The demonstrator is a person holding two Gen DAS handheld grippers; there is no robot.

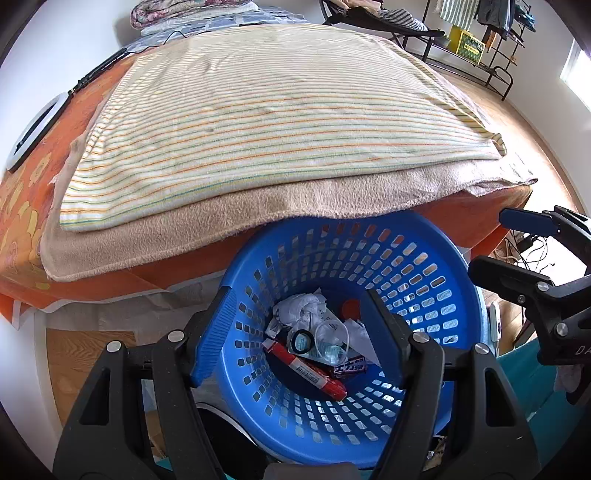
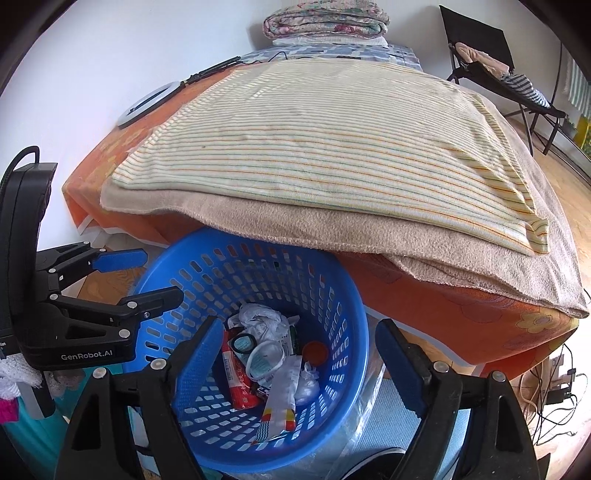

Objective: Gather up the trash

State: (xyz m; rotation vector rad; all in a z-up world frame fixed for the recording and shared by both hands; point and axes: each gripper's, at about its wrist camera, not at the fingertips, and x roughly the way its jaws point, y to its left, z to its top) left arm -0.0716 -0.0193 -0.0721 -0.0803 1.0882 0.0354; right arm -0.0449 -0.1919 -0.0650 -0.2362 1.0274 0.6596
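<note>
- the blue laundry basket is round, of slotted plastic, and serves as the trash bin; it stands on the floor pressed against the foot of the bed, its far rim tucked under the overhanging beige blanket.
- the trash lies in a heap on the basket's bottom: crumpled white tissue, a red wrapper lying long and flat, a clear plastic cup on its side, a small round black-rimmed lid, a dark purple wrapper, and in the right wrist view a white packet with a red and yellow end.
- a striped towel lies flat over the beige blanket on the orange flowered sheet; folded quilts are stacked at the head by the white wall.
- a white ring light lies at the bed's wall side; a black folding chair with clothes stands on the wood floor.
- the left gripper hangs over the basket's mouth, its blue-padded jaws spread wide and empty, the trash heap showing between them.
- the right gripper hovers just beside it over the same basket, jaws likewise apart, holding nothing; the heap lies below and between its fingers.
</note>
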